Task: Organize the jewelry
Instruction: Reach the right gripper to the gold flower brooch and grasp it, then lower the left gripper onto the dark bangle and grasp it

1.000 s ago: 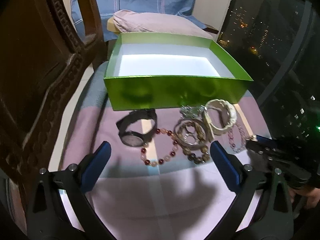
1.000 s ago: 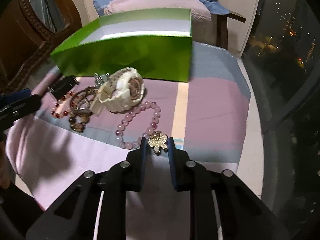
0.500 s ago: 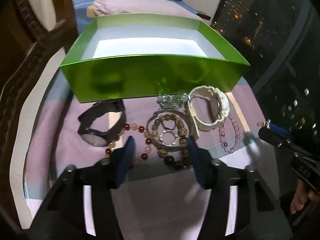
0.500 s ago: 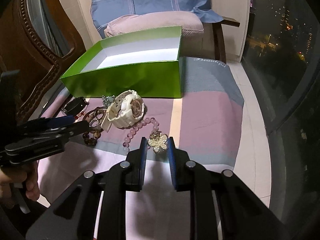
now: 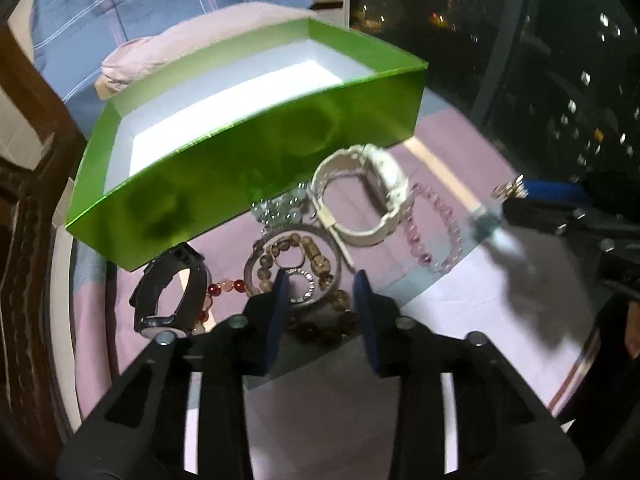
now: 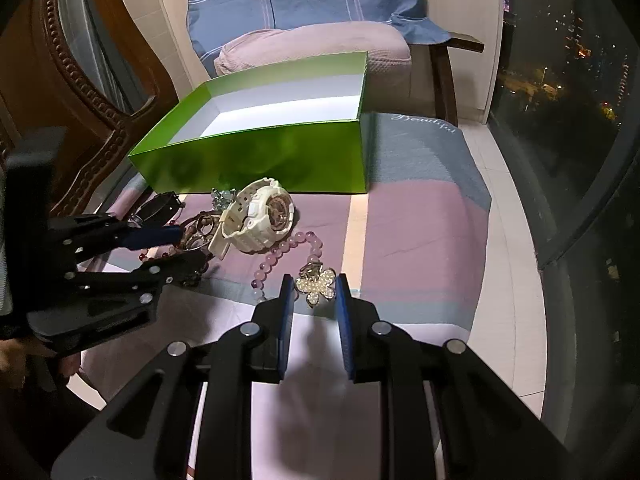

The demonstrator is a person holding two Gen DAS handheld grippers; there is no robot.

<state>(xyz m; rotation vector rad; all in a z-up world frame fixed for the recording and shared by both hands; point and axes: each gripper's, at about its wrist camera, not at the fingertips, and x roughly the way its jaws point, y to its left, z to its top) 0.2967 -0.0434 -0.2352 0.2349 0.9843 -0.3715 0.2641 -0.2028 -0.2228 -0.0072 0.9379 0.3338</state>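
Note:
An open green box (image 5: 256,168) (image 6: 264,156) with a white inside stands on a striped cloth. In front of it lie a white watch (image 5: 360,196) (image 6: 260,216), a black watch (image 5: 168,296), a pink bead bracelet (image 5: 436,232) (image 6: 280,256), brown bead bracelets (image 5: 296,256) and a red bead bracelet (image 5: 224,288). My right gripper (image 6: 314,296) is shut on a pearl flower brooch (image 6: 318,286), held above the cloth. My left gripper (image 5: 320,284) is partly closed and empty, its tips over the brown bracelets and a small ring (image 5: 302,286).
A carved dark wooden frame (image 6: 80,80) stands at the left. A chair with a pink cushion (image 6: 312,48) and blue cloth is behind the box. A dark window (image 6: 580,100) runs along the right. The cloth's right edge drops to a tiled floor (image 6: 504,240).
My left gripper has narrowed from wide open and moved forward over the brown bracelets. My right gripper has lifted and pulled back with the brooch still in it.

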